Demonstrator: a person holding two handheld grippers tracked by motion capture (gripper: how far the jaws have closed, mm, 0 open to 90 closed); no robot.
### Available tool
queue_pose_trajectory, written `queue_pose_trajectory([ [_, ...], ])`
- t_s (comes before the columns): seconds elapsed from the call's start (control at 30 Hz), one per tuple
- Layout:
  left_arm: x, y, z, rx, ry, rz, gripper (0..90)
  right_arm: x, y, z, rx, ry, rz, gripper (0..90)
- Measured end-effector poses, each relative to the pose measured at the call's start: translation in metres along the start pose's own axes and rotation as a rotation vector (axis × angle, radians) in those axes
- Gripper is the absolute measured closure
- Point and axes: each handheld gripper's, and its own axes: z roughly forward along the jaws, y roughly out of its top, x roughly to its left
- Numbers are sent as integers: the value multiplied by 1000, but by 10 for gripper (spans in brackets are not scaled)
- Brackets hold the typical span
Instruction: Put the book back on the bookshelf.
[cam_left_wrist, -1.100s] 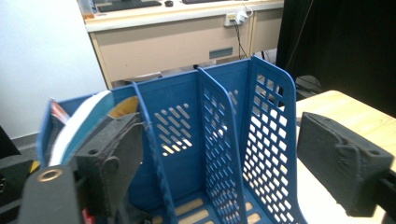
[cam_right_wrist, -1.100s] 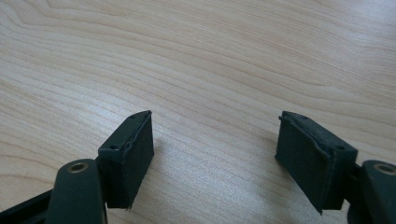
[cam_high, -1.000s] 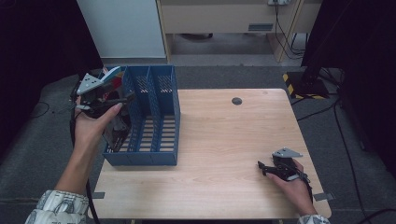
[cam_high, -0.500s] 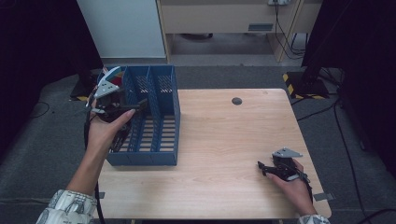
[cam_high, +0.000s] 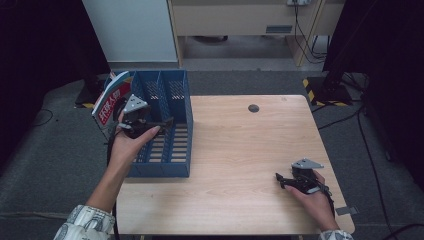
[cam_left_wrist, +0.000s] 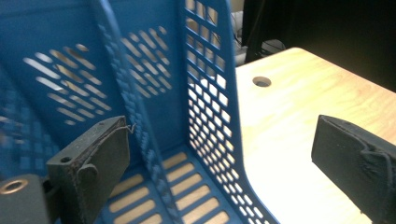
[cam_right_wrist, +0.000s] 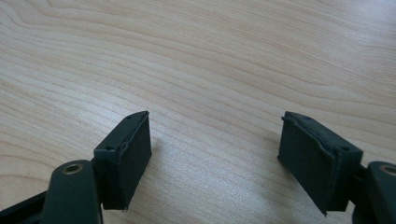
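Count: one blue file rack (cam_high: 165, 145) with three compartments, one red-covered book (cam_high: 112, 97) standing in its leftmost slot. Two grippers, left (cam_high: 165, 121) and right (cam_high: 278, 178), one wooden table (cam_high: 240, 150) with one cable hole (cam_high: 253, 108).

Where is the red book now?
In the high view the red book stands in the leftmost slot of the blue file rack, at the table's left edge, just beside the left gripper.
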Motion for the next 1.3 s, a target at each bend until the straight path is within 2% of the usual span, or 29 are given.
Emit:
queue_pose_trajectory([
  [0.13, -11, -5, 7, 9, -24, 5, 35, 0, 0, 0, 1, -3, 4, 239],
  [0.2, -23, -9, 14, 20, -49, 13, 31, 0, 0, 0, 2, -4, 5, 233],
  [0.23, -23, -9, 14, 20, -49, 13, 26, 0, 0, 0, 2, -4, 5, 233],
  [0.33, -38, -15, 21, 28, -52, 29, 22, 1, 0, 0, 5, -5, 9, 224],
  [0.37, -46, -19, 26, 41, -72, 40, 21, 1, 0, 0, 7, -2, 9, 218],
  [0.4, -46, -19, 26, 41, -72, 40, 21, 1, 0, 0, 7, -2, 9, 218],
  [0.53, -69, -27, 39, 63, -117, 58, 20, 1, 0, 0, 12, 0, 6, 198],
  [0.57, -69, -27, 39, 63, -117, 58, 20, 1, 0, 0, 12, 0, 6, 198],
  [0.67, -86, -33, 51, 88, -146, 68, 21, 1, 0, 1, 17, -4, 10, 165],
  [0.7, -86, -33, 51, 88, -146, 68, 21, 1, 0, 1, 17, -4, 10, 165],
  [0.73, -95, -36, 57, 105, -159, 83, 23, 1, 0, 1, 18, -4, 9, 160],
  [0.77, -95, -36, 57, 105, -159, 83, 23, 1, 0, 1, 18, -3, 9, 159],
  [0.8, -105, -38, 62, 118, -172, 91, 24, 1, 0, 1, 18, -4, 9, 158],
  [0.83, -105, -38, 62, 118, -172, 91, 25, 1, 0, 1, 18, -4, 9, 158],
  [1.0, -128, -41, 70, 122, -216, 102, 23, 1, 0, 1, 19, -5, 8, 154],
  [1.07, -140, -45, 77, 137, -231, 114, 26, 1, 0, 1, 20, -5, 6, 153],
  [1.1, -140, -45, 77, 137, -231, 114, 28, 1, 0, 1, 20, -5, 6, 153],
  [1.2, -158, -53, 86, 171, -255, 139, 28, 1, 0, 1, 21, -4, 8, 152],
  [1.23, -158, -53, 86, 171, -255, 139, 28, 1, 0, 1, 21, -4, 8, 152],
  [1.3, -168, -58, 91, 188, -270, 153, 28, 1, 0, 1, 20, -5, 6, 151],
])
